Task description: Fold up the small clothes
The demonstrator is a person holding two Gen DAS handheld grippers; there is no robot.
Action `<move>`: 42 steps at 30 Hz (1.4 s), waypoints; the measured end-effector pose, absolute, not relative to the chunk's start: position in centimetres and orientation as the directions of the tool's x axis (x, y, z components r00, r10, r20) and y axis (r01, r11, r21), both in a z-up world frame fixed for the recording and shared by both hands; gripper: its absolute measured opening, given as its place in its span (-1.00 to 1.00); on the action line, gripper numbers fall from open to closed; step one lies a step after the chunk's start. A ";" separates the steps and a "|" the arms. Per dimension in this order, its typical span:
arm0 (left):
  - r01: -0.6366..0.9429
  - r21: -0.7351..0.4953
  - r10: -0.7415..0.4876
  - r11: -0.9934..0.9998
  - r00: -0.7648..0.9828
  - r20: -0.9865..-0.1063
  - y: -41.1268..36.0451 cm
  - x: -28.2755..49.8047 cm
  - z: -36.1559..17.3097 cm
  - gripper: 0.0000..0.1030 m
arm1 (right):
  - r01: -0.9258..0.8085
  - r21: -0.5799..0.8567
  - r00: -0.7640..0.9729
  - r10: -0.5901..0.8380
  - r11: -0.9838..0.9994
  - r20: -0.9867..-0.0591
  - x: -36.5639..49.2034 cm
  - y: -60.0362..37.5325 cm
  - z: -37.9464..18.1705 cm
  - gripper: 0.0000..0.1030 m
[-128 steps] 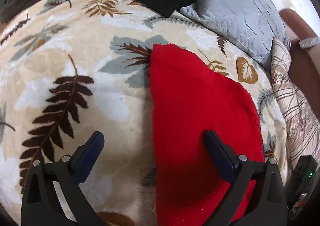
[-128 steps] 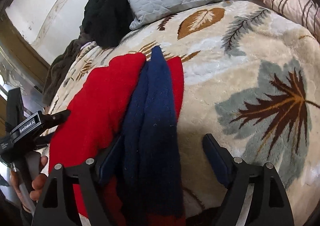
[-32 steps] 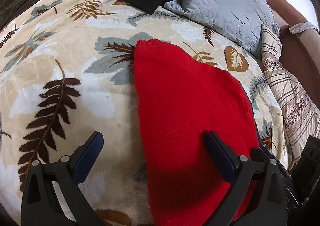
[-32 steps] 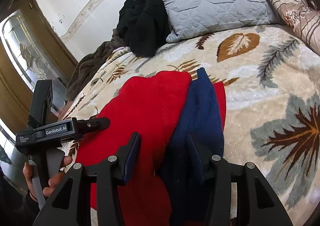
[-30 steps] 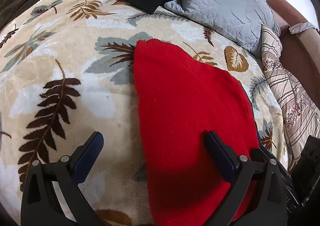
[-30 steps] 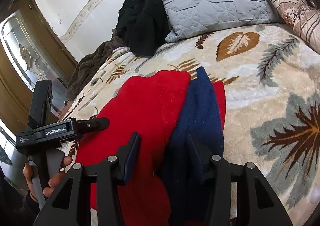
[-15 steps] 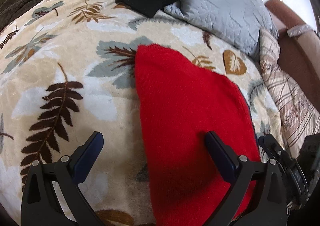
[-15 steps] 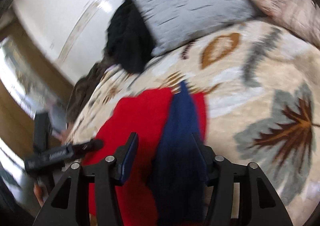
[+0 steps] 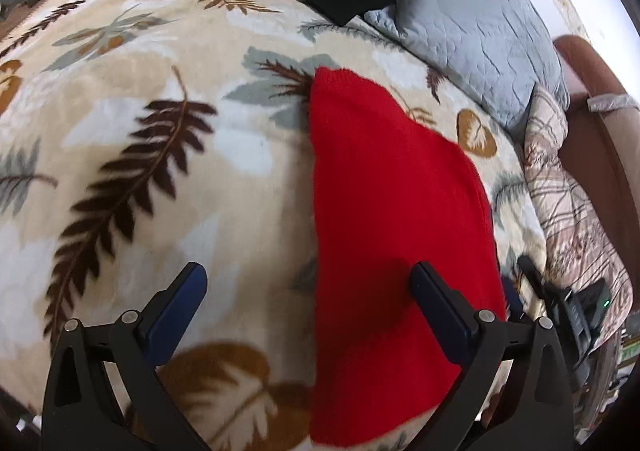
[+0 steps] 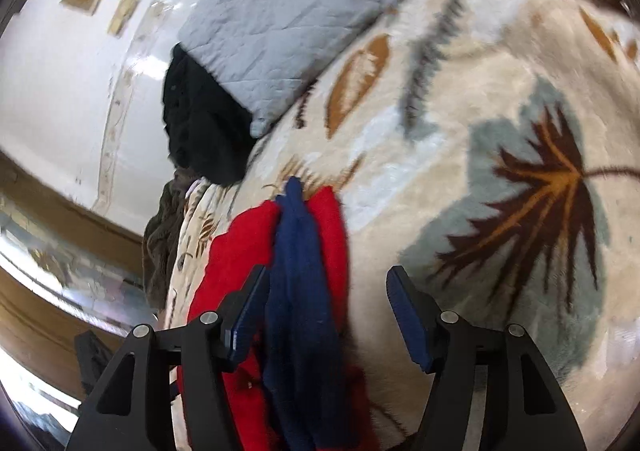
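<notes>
Nearest the lens, the left hand-held gripper [image 9: 306, 293] stands released, jaws spread wide over the bed: one finger above bare leaf-print blanket [image 9: 168, 155], the other above the red knit garment [image 9: 392, 219], and whether that finger touches the knit cannot be told. The right hand-held gripper [image 10: 326, 301] has its jaws opening; the navy sleeve [image 10: 300, 291] lies between them, close against the left-hand finger in that view but not pinched, so it grasps nothing. The task's garment lies flat in the middle of the bed, running from the near edge toward the head, with the navy sleeve laid lengthwise along its top and red showing on both sides of it. Beyond its far tip lie a black garment [image 10: 200, 123] and a grey quilted pillow [image 10: 280, 19] at the head of the bed, and a patterned pillow [image 9: 568, 203] at the right edge. As a judgement, the risk here is the sleeve: the fuzzy knit may cling to the pad nearest it and be dragged off line as the hand-held gripper withdraws, undoing the fold. The plush blanket grips the garment too, so a later lift taken from one side only could skew or bunch it. Motion blur in the right view also leaves the sleeve's exact lie uncertain.
</notes>
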State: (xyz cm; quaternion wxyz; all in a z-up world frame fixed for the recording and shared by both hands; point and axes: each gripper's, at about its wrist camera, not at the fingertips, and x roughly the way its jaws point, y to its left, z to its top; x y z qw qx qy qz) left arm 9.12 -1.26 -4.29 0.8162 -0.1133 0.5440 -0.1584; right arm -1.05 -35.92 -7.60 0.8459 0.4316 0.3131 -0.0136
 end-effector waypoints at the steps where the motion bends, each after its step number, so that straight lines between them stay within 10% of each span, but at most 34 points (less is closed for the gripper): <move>1: 0.133 -0.345 -0.370 0.929 0.354 -0.859 -1.2 8.5 -4.0 0.98 | 0.279 0.706 0.808 0.238 0.651 -0.539 -1.0 -35.5 -7.1 0.24; 20: 0.177 -0.093 -0.169 0.980 0.481 -0.860 -2.0 3.3 -1.5 0.98 | 0.194 0.302 0.645 0.111 0.933 -0.756 -3.3 -27.3 -2.6 0.68; 42: 0.287 0.116 -0.102 0.951 0.644 -0.758 -5.5 -5.0 0.2 0.98 | 0.204 0.029 0.687 -0.122 0.979 -0.717 -11.3 -26.4 1.3 0.95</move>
